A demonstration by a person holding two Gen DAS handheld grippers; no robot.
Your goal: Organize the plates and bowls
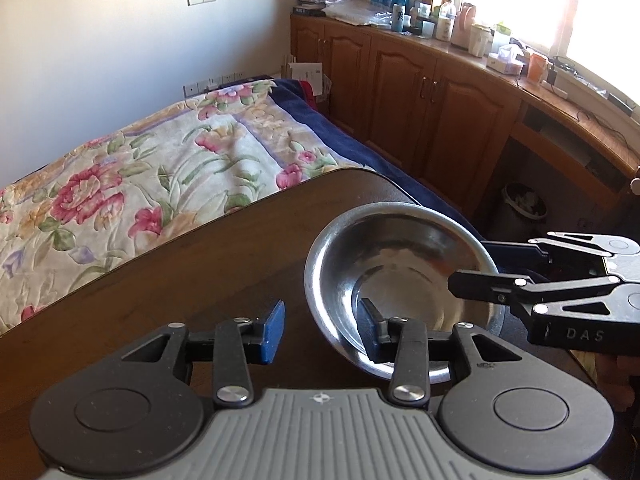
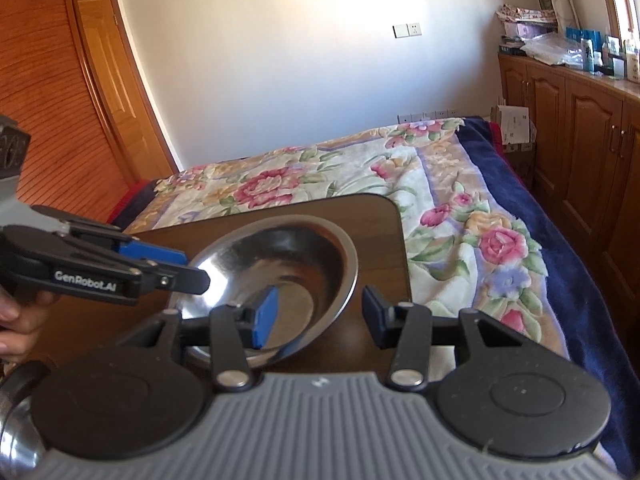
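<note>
Two grippers meet at a single steel bowl that sits tilted on the dark wooden counter, near its far right corner. The bowl's left rim is raised, so that its hollow faces right in the right wrist view.

The left gripper has its jaws wide apart. Its right finger reaches inside the bowl, over the near rim, and its left finger, with the blue pad, stands outside over the bare counter. The jaws hold nothing, though the rim lies between them.

The right gripper also has its jaws spread wide. Its left finger dips into the bowl and its right finger stands outside, above the counter to the bowl's right. It too grips nothing. In the left wrist view this gripper comes in from the right, its two fingers straddling the bowl's right rim.

At the lower left edge of the right wrist view a curved piece of shiny metal shows; what it is cannot be told. A person's hand holds the left gripper's handle there.

Beyond the counter lies a bed with a floral blanket. Wooden cabinets run along the far right wall, their top crowded with bottles and boxes.
</note>
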